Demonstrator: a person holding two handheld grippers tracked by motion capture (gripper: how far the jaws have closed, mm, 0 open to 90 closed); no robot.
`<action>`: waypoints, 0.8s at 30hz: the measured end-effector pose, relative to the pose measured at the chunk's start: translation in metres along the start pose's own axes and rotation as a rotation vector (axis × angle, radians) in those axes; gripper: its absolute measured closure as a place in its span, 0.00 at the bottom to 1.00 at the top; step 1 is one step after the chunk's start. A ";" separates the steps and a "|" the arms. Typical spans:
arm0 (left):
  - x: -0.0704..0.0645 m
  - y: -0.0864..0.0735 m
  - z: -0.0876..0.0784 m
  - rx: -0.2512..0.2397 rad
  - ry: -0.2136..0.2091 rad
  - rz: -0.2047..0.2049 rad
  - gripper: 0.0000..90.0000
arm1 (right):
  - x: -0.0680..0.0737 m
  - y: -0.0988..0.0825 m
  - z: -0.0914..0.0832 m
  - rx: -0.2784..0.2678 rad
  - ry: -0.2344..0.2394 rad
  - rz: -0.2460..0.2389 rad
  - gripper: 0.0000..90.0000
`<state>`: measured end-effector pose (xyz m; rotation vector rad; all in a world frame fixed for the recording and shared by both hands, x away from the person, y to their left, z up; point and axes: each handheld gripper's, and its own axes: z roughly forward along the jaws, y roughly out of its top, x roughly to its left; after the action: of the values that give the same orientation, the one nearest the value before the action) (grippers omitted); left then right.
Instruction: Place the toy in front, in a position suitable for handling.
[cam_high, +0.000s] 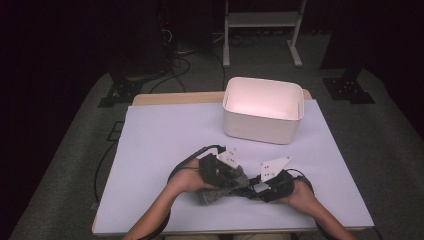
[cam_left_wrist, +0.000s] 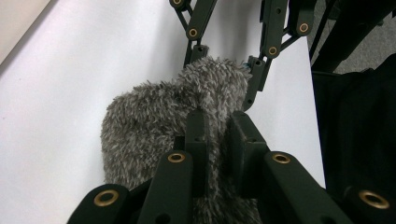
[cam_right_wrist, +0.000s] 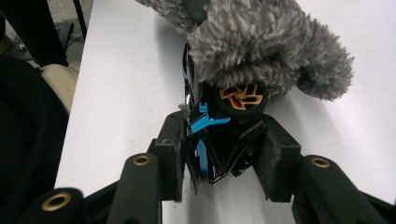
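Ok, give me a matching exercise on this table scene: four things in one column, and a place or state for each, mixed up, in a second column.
Things:
1. fuzzy grey fabric cover
2. black and blue toy car with gold wheel
3. white rectangular plastic bin
4. left gripper

States:
A. stands at the table's far side
B. between the right gripper's jaws
C. partly pulled over the car
D. shut on the fabric

Pairs: 1-C, 2-B, 3-A, 4-D

Both forearms came in bare, with no sleeves showing. The left gripper and right gripper were black, each topped with a pale grey three-cornered plate dotted with small holes. Black cables looped away from both. Up close, the jaws were matte black linkage bars pinned with brass-coloured rivets, ending in flat rectangular pads.
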<state>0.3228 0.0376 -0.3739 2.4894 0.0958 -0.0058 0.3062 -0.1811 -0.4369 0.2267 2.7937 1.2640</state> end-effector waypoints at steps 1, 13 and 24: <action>-0.001 0.002 0.001 0.007 0.004 0.009 0.88 | 0.000 0.000 0.000 0.000 -0.001 -0.001 0.63; -0.009 0.029 0.020 0.028 -0.025 0.084 0.88 | 0.000 0.000 0.000 -0.001 0.000 0.002 0.63; 0.001 -0.019 -0.018 0.023 0.042 -0.010 0.88 | 0.000 0.000 0.000 0.001 -0.003 -0.005 0.63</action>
<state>0.3223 0.0636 -0.3706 2.5124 0.1266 0.0413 0.3059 -0.1808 -0.4370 0.2204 2.7913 1.2596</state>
